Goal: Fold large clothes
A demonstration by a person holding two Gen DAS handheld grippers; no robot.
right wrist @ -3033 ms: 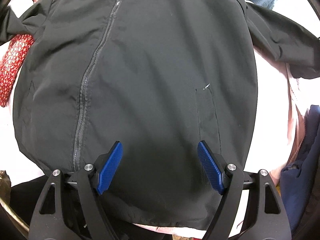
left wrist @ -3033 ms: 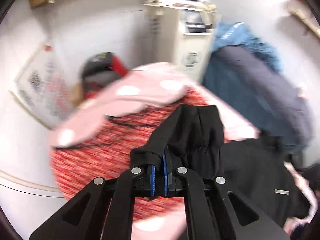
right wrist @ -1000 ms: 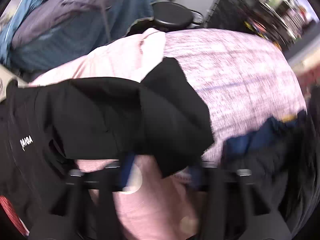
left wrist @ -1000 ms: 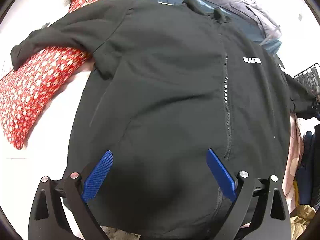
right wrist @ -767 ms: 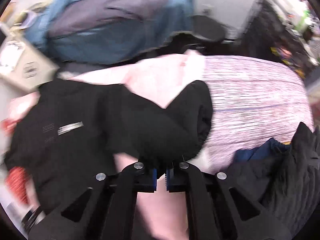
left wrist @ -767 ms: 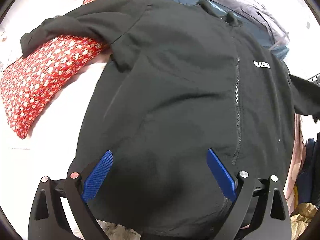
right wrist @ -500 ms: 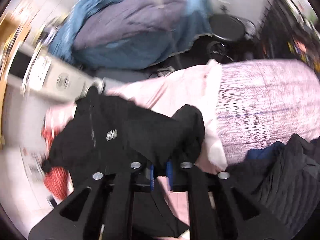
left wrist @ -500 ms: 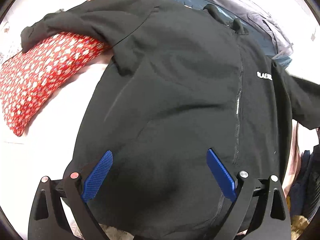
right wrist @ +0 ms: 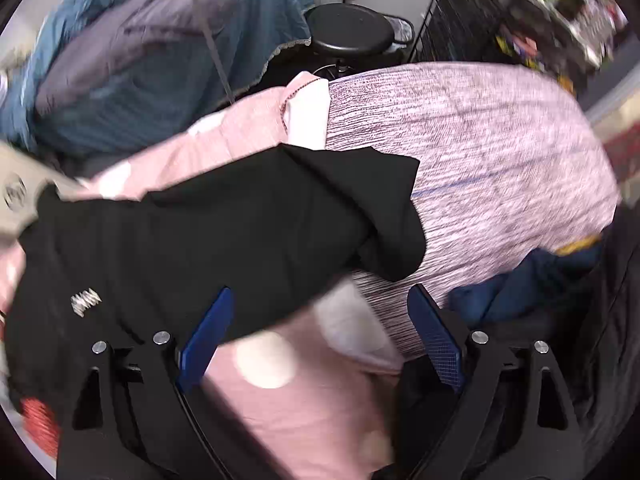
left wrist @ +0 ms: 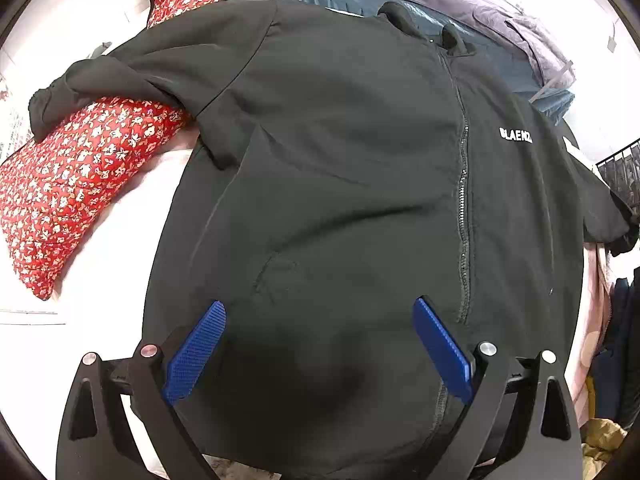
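A large black zip jacket [left wrist: 352,184] with white chest lettering lies face up, spread flat. Its one sleeve [left wrist: 120,76] drapes over a red floral cushion [left wrist: 72,184]. My left gripper [left wrist: 318,312] is open and empty, hovering over the jacket's lower front near the zip. In the right wrist view the jacket's other sleeve [right wrist: 320,216] lies stretched out over pink bedding [right wrist: 304,408] and a mauve knitted blanket [right wrist: 500,168]. My right gripper [right wrist: 320,296] is open and empty, just short of that sleeve's cuff [right wrist: 396,236].
A pile of blue and purple bedding [left wrist: 460,4] lies beyond the jacket's collar. A black round stool [right wrist: 352,36] and a wire rack [right wrist: 500,12] stand behind the blanket. Dark blue and black clothes [right wrist: 560,292] are heaped at the right.
My right gripper held the sleeve cuff shut, carried it outward, and has now opened, leaving the sleeve stretched on the blanket. My left gripper stayed open, drifting slightly over the jacket.
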